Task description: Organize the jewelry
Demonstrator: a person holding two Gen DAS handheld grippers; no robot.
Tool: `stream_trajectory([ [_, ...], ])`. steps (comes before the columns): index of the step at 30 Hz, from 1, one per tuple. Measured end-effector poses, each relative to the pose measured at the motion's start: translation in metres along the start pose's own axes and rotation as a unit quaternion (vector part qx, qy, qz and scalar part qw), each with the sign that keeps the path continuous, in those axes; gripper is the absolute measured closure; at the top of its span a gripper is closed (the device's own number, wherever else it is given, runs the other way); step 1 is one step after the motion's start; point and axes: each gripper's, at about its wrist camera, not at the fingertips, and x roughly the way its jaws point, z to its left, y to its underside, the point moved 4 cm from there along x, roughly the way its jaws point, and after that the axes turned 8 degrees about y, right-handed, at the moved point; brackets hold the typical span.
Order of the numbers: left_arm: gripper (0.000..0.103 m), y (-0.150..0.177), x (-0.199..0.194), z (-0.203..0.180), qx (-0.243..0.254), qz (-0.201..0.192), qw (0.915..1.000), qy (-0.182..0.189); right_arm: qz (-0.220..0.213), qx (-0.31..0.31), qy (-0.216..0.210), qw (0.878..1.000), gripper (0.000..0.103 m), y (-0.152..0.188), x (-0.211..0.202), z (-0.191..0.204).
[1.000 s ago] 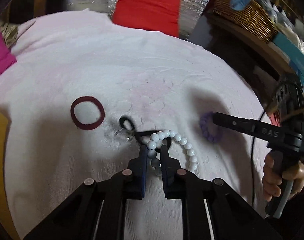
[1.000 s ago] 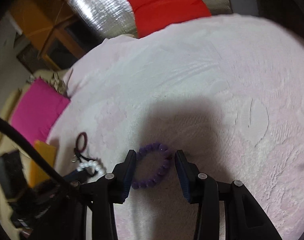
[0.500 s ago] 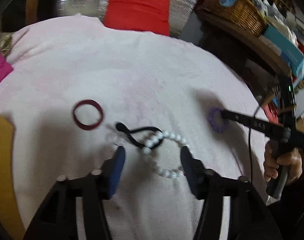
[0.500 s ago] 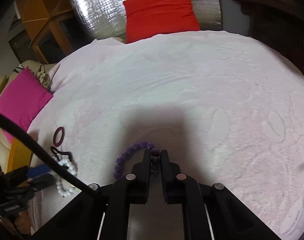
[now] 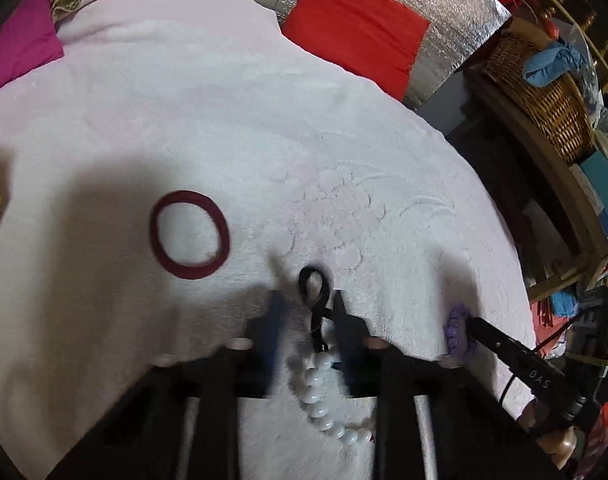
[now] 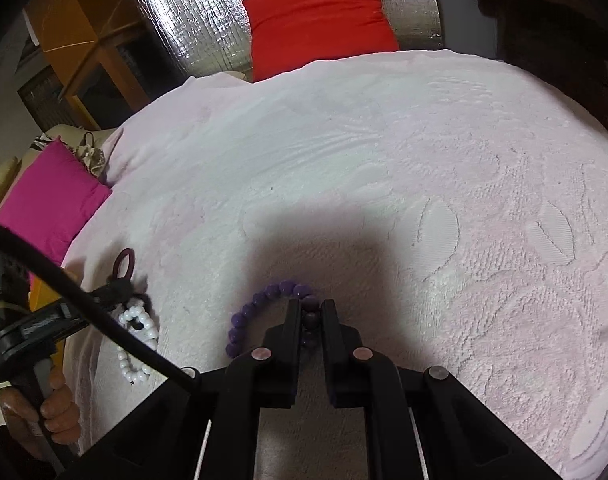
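In the left wrist view, the left gripper [image 5: 307, 320] has let go of the white bead bracelet [image 5: 321, 396] it was pinching a second ago, swung wide, and shifted toward the far end of the tangle; its jaws are now closing, motion-blurred, with the black hair tie [image 5: 315, 308] between them, though the blur hides whether the pads press on it yet. The white beads trail back toward the camera between the gripper's arms, one end tucked against the black tie, so the two pieces look caught together. The maroon hair band [image 5: 190, 234] lies by itself to the left on the pale pink bedspread [image 5: 224, 120], untouched. At the right edge, the right gripper [image 5: 469, 322] reaches in with its tips at the purple bead bracelet [image 5: 457, 334]. In the right wrist view, the right gripper [image 6: 311, 314], which straddled the purple bead bracelet [image 6: 264, 308] with jaws apart a second ago, has clamped nearly shut on one or two beads at the right end of the loop; the rest curves away to the left on the bedspread [image 6: 383, 160]. At far left, the white bead bracelet [image 6: 138, 332] and the black hair tie [image 6: 120, 290] sit under the left gripper. It seems that purple is secured for moving, while the left hand has switched target to pull the tie free of the beads.
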Motion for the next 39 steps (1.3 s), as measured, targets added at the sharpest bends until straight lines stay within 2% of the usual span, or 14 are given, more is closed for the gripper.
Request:
stream_trajectory([
  [3,0.086,-0.001,-0.002,-0.012,0.021,-0.010,0.9997,-0.010,-0.001,0.007,-0.011,1.000,0.093,-0.003,-0.003,-0.003],
  [9,0.086,-0.006,-0.027,-0.020,0.036,-0.052,0.9980,0.000,-0.019,0.029,-0.032,0.999,0.093,-0.007,-0.016,-0.011],
  [13,0.086,-0.010,-0.050,-0.026,0.045,-0.081,0.9957,0.006,-0.031,0.040,-0.059,0.997,0.093,-0.010,-0.027,-0.012],
  [18,0.086,-0.010,-0.065,-0.033,0.061,-0.094,0.9937,0.000,-0.045,0.058,-0.104,0.992,0.093,-0.014,-0.039,-0.011],
  [30,0.086,0.009,-0.117,-0.031,0.072,-0.127,0.9890,-0.026,-0.075,0.033,-0.154,0.985,0.093,-0.003,-0.066,0.032],
  [39,0.086,0.026,-0.171,-0.027,0.066,-0.176,0.9811,-0.047,-0.076,0.014,-0.166,0.983,0.093,0.015,-0.077,0.059],
])
